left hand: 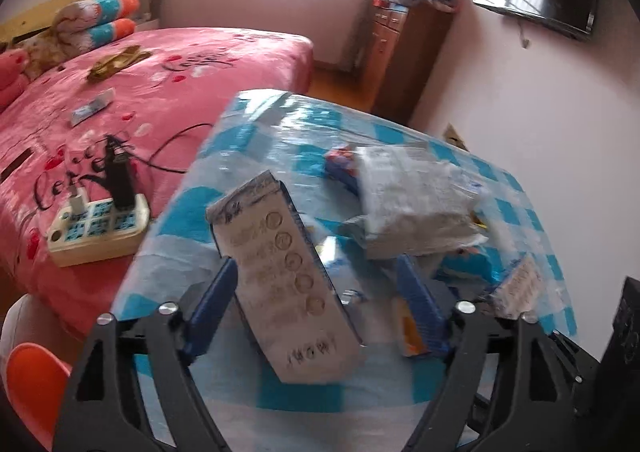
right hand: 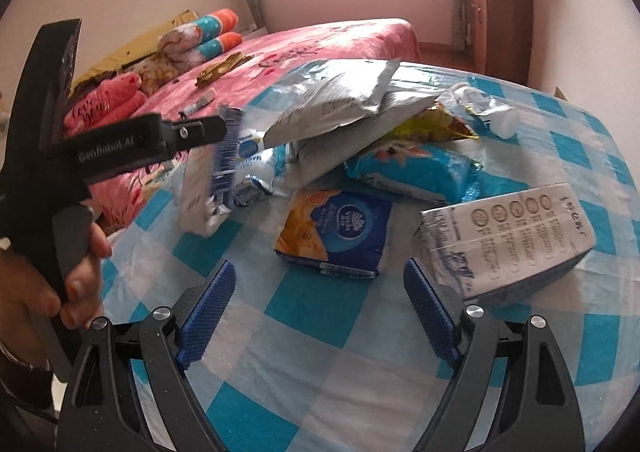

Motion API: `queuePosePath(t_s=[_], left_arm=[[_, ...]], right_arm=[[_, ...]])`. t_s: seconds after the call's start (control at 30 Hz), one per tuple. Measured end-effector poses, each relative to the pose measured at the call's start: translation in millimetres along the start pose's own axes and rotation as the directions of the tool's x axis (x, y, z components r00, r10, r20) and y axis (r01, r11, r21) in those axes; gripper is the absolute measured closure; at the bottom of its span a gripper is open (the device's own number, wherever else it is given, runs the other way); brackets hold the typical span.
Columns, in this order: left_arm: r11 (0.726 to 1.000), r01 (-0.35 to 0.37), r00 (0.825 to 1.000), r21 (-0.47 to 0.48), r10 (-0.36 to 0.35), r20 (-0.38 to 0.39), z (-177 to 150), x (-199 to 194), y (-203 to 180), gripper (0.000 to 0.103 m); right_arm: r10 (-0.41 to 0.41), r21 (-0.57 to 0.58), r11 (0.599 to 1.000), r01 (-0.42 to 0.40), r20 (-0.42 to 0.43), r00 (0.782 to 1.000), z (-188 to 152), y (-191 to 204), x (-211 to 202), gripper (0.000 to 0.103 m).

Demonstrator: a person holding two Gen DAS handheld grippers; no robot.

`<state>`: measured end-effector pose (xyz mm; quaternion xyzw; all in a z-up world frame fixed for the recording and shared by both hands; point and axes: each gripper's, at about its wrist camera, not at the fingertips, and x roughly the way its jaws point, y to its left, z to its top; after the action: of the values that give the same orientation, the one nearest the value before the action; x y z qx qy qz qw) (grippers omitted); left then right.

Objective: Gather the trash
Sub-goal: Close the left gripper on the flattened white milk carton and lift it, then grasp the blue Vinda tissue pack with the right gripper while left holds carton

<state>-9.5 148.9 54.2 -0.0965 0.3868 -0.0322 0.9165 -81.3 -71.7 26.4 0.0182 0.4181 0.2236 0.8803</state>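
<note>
A: Status?
B: Collecting. My left claw [left hand: 316,262] is open with a milk carton [left hand: 280,280] between the pads, over the tabletop [left hand: 256,384]. It's blurred, so I can't tell if a pad touches it. Right claw [right hand: 320,266] is wide open and empty, second carton [right hand: 508,240] just beside it.
A: Next?
B: Probably square up, close left, lift.

"Love you" on the pink pillow [right hand: 105,107] (cursive), "Vinda" on the tissue pack [right hand: 340,230].
</note>
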Motion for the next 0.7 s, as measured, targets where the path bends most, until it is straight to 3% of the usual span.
queuePosePath(t_s=[0.17,0.47,0.6,0.7], left_arm=[[0.996,-0.071,0.997,-0.047,0.070,-0.029,-1.9,16.0,24.0,0.019],[0.992,-0.068,0.994,-0.105,0.059,-0.093,-6.5,37.7,35.1,0.019],[0.990,-0.056,0.994,-0.132,0.043,-0.099,-7.6,40.0,35.4,0.041],[0.988,-0.052,0.994,-0.143,0.038,-0.099,-8.7,38.8,36.3,0.042]], right_arm=[[-0.021,-0.028,0.999,0.020,-0.021,1.000,4.0,6.5,14.4,0.018],[-0.054,-0.004,0.999,0.053,-0.064,0.997,6.7,-0.2,36.2,0.018],[-0.065,-0.005,0.998,0.064,-0.059,0.996,10.6,0.1,40.7,0.017],[-0.074,-0.016,0.997,0.073,-0.057,0.996,13.4,1.2,43.5,0.017]])
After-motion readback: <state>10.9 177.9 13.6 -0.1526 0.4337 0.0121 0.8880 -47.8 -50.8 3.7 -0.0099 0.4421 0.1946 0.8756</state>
